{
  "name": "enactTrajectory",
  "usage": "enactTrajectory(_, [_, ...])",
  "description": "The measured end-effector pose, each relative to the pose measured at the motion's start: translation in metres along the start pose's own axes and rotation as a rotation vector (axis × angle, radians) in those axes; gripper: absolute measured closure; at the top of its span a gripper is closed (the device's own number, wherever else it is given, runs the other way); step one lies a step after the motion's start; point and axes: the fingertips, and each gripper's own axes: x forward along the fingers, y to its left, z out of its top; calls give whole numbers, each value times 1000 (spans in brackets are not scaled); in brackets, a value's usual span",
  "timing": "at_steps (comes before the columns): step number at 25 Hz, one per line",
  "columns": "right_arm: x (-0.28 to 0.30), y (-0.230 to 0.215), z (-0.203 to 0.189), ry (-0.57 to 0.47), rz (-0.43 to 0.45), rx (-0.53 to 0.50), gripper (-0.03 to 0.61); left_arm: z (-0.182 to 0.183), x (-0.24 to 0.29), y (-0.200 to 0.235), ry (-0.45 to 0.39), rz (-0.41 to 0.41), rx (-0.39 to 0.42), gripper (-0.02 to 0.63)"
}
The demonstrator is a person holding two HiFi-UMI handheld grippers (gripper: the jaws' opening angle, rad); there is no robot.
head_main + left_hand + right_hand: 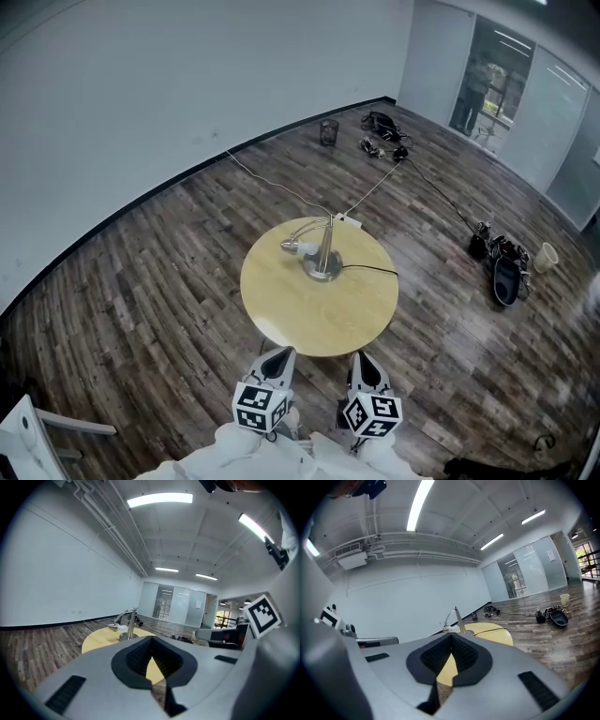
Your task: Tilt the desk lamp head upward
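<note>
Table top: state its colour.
The table top is pale yellow; head view shows it best.

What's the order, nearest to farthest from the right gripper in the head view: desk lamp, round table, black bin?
1. Round table: its near edge lies just ahead of the right gripper.
2. Desk lamp: stands on the table's far half.
3. Black bin: well beyond the table, at the back.

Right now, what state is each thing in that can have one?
left gripper: shut, empty, away from the lamp.
right gripper: shut, empty, away from the lamp.
desk lamp: upright on the round table, untouched.
lamp head: drooped low, not yet tilted up.
waste bin: upright.
</note>
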Motion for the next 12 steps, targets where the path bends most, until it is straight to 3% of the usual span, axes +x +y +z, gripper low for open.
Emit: enactTrajectory(12, [80,0,18,-29,-35,50,569,22,64,65,18,-37,-8,614])
